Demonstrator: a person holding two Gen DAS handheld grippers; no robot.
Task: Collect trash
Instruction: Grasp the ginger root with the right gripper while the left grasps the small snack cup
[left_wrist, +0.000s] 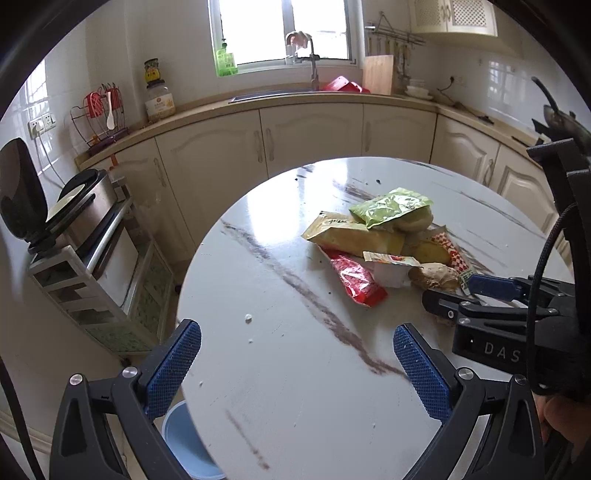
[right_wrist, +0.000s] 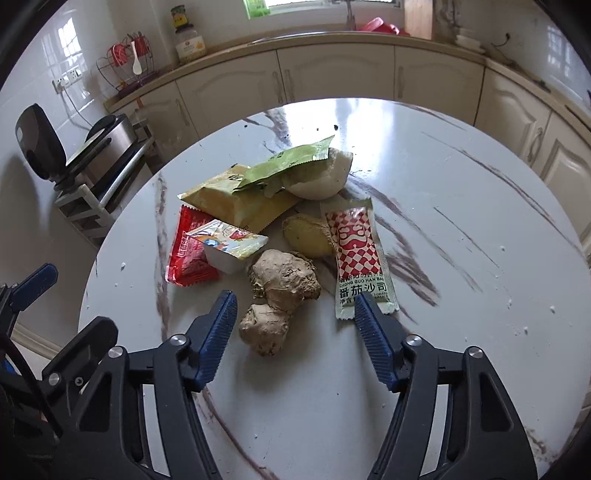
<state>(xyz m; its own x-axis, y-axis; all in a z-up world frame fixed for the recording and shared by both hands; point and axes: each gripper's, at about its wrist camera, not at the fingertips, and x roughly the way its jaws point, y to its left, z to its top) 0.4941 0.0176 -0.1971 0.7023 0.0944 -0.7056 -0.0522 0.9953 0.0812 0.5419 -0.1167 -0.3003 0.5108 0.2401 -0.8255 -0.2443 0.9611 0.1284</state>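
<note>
Brown ginger root (right_wrist: 280, 295) lengthwise toward camera

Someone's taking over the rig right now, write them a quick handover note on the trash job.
Left gripper: jaws open, empty, over bare table.
Right gripper: jaws open, either side of the ginger root, not gripping.
Trash pile mid-table: green wrapper, yellow packet, red wrapper, jelly cup, ketchup sachet, bun piece.
Blue bin below the table edge.
Done: nothing visibly collected. Left: everything.
</note>
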